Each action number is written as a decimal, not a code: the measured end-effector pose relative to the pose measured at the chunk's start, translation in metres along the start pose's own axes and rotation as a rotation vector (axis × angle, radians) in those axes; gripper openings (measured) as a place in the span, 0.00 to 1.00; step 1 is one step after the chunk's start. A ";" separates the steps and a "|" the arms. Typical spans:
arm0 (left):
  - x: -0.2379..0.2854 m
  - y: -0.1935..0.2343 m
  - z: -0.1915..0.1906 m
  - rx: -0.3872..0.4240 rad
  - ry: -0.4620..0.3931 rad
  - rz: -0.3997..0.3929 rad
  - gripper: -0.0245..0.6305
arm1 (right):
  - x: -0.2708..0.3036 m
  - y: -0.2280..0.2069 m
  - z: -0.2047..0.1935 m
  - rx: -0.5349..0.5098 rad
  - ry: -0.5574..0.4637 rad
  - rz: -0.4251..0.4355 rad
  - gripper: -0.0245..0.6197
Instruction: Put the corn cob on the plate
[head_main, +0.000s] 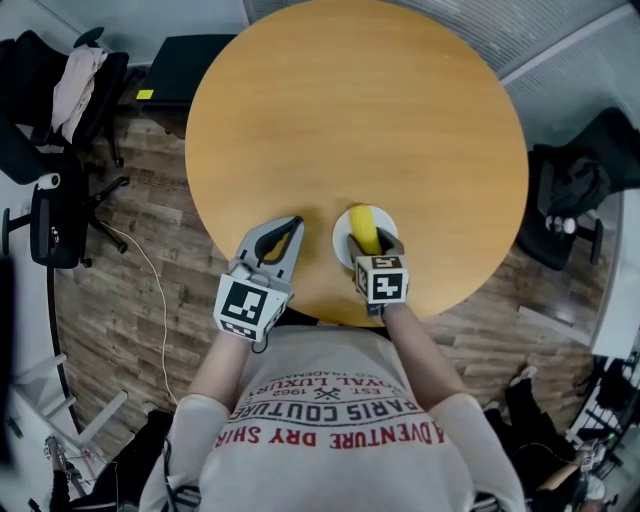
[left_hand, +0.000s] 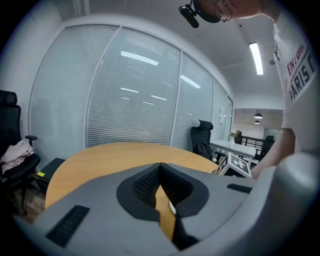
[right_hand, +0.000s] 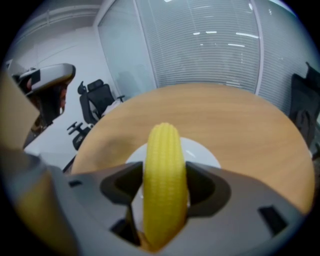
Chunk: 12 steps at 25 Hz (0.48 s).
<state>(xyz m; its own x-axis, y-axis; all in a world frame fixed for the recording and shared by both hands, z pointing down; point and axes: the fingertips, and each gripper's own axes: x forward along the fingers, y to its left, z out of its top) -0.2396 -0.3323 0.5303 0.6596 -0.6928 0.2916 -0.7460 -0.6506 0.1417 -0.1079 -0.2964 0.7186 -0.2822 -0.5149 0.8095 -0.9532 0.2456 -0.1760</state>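
Right gripper (right_hand: 162, 186) clamping corn cob (right_hand: 162, 150) lengthwise, tip pointing away, over plate (right_hand: 202, 150)

The person's T-shirt (head_main: 330, 420) bore print that stood upside down in the head view: "PARIS COUTURE", "EST 1962", part of "LUXURY" and "ADVENTURE DRY". In the left gripper view it showed "PARIS" (left_hand: 301, 86).

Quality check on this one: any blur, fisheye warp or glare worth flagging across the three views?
Head view: sharp and evenly lit, no glare on the table. Left gripper view: strong fisheye, dark corners, light streaks reflected on the blinds, near jaws soft. Right gripper view: softest, the corn cob close and slightly blurred, the plate behind it bright white.
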 end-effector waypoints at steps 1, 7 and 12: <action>-0.001 -0.001 0.000 -0.003 0.001 -0.003 0.09 | -0.001 0.001 0.001 0.009 -0.005 0.002 0.45; -0.001 -0.008 0.006 0.021 -0.019 -0.024 0.09 | -0.029 0.003 0.020 0.014 -0.082 -0.011 0.45; -0.004 -0.018 0.016 0.046 -0.038 -0.045 0.09 | -0.061 0.007 0.043 -0.030 -0.181 -0.043 0.29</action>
<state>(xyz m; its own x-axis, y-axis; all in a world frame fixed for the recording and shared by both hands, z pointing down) -0.2277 -0.3227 0.5118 0.6959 -0.6733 0.2496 -0.7113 -0.6942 0.1104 -0.1020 -0.2981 0.6439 -0.2585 -0.6644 0.7012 -0.9620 0.2430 -0.1244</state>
